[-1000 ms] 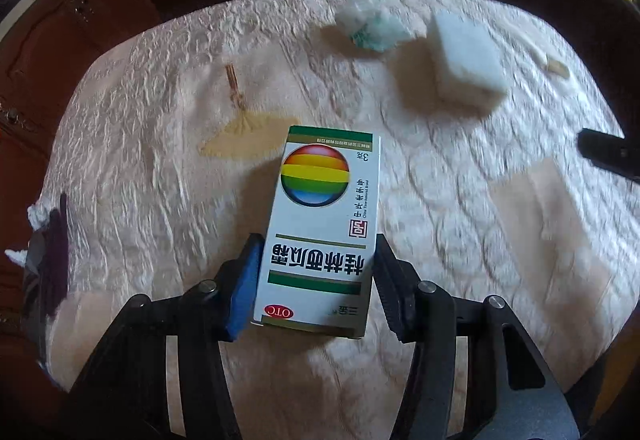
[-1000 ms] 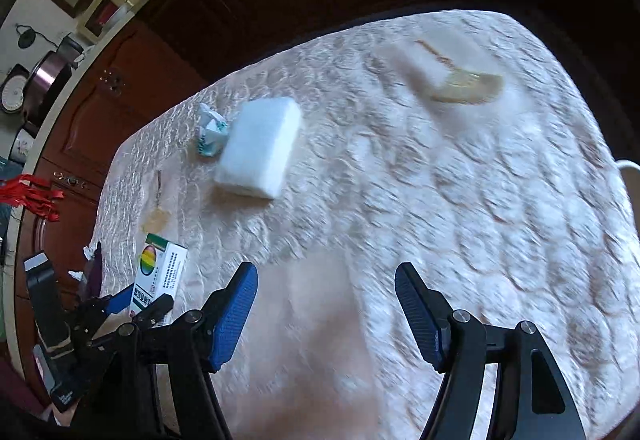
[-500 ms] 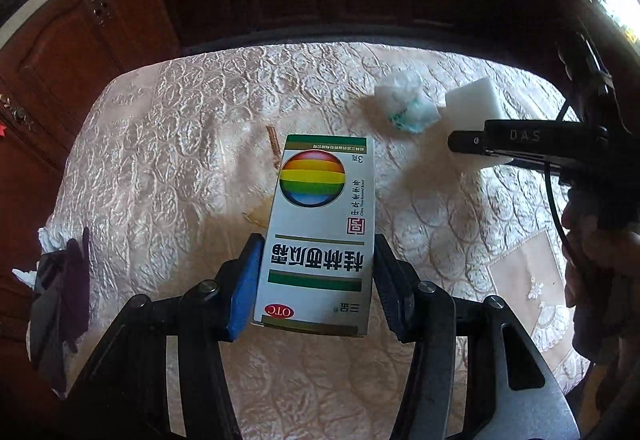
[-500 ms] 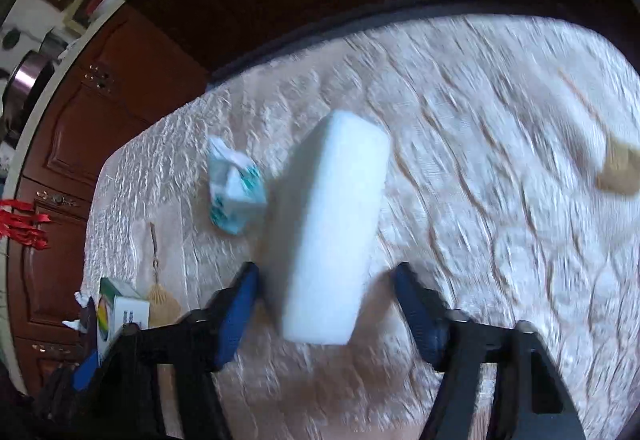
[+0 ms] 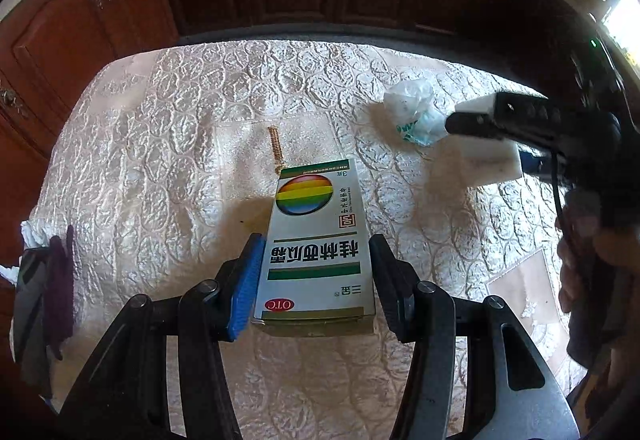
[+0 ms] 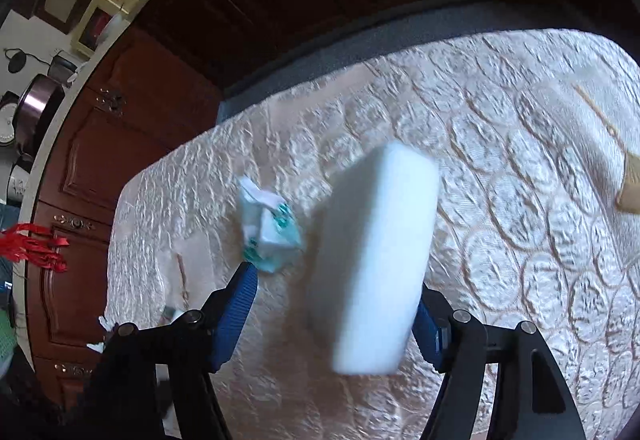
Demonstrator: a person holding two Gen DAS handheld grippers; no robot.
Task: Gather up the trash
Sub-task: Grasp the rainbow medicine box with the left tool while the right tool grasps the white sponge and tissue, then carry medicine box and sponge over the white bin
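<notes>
The left hand-held gripper (image 5: 316, 244) is clamped on an upright-printed medicine carton (image 5: 316, 232), one pad on each long side near its lower end, and the carton is lifted clear of the cloth-covered counter (image 5: 160, 160). I judge the carton light and stiff but thin-walled. The long sides are the right place to squeeze, and a hard squeeze would dent them.

Ahead and to the right of that gripper lies a crumpled white and teal wrapper (image 5: 416, 112). It looks soft and nearly weightless, so it is best pinched across its bunched middle.

Just right of the wrapper is a white foam block (image 6: 372, 252), standing tilted between the jaws of the right hand-held gripper (image 6: 336, 284). Those jaws have just been opening. They stand about half wide: the left pad is clearly apart from the block, while the right pad is hidden behind it. The foam should be light and springy, and I would take it across its narrow thickness.

The left wrist view alone shows the carton's print, a thin brown stick (image 5: 275, 148) beyond the carton, and the person's hand (image 5: 580, 260) on the right tool. The right wrist view alone shows the gap beside the block and a tan object (image 6: 630, 184) at the far right edge.
</notes>
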